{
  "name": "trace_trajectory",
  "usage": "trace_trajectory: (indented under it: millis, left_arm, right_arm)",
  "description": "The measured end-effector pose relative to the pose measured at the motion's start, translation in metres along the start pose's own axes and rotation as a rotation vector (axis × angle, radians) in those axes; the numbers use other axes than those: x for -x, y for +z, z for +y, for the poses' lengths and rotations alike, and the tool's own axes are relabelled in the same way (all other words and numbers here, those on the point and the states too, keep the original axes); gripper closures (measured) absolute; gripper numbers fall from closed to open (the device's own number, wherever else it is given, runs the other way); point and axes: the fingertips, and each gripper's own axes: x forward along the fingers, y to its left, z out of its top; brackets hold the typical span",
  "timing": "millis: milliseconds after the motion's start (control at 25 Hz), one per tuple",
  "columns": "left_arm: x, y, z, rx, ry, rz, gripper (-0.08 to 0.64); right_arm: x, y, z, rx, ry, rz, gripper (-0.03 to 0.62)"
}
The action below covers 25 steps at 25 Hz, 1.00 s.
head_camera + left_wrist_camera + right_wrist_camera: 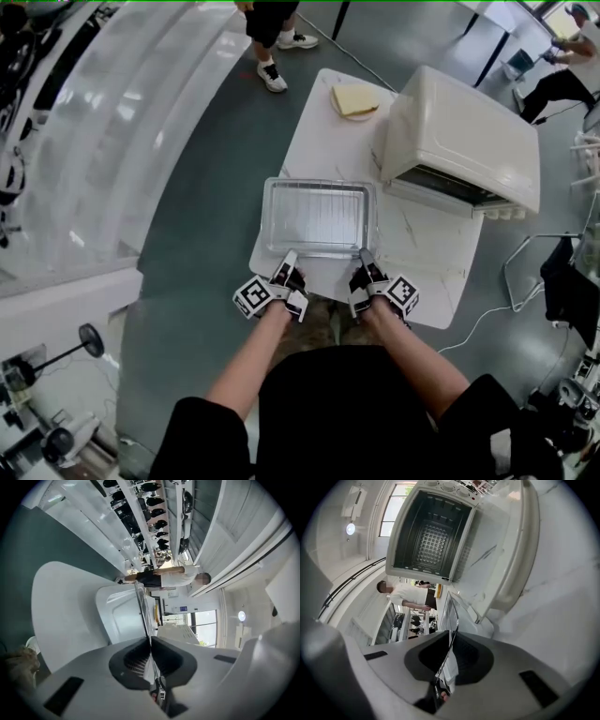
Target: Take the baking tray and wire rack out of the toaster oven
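The silver baking tray (319, 217) lies level at the near left part of the white marble table (422, 253). Thin parallel wires show inside it, seemingly the wire rack (323, 208). My left gripper (287, 265) is shut on the tray's near rim at its left. My right gripper (366, 262) is shut on the same rim at its right. In the left gripper view the tray's rim (140, 606) runs edge-on out of the shut left gripper (151, 660). In the right gripper view the rim (451, 616) is pinched likewise in the right gripper (451, 660).
The cream toaster oven (464, 136) stands at the table's right with its door (506, 559) folded down and its dark cavity (431, 536) bare. A plate with bread (354, 99) sits at the far end. A person's legs (272, 37) stand beyond the table; another person (562, 75) is far right.
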Motion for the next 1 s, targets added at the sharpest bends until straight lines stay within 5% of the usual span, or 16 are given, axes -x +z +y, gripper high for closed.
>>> trace_trajectory:
  millis: [440,1000]
  left_arm:
    - [0.003,-0.004,0.044,0.047,0.250,0.069,0.520]
    - [0.003,-0.006,0.037,-0.037,0.357,0.155,0.476]
  right_arm:
    - [-0.010,-0.007,-0.024,0.036,-0.150,0.060,0.552]
    - [-0.012,-0.016,-0.029,0.002,-0.302,0.156,0.420]
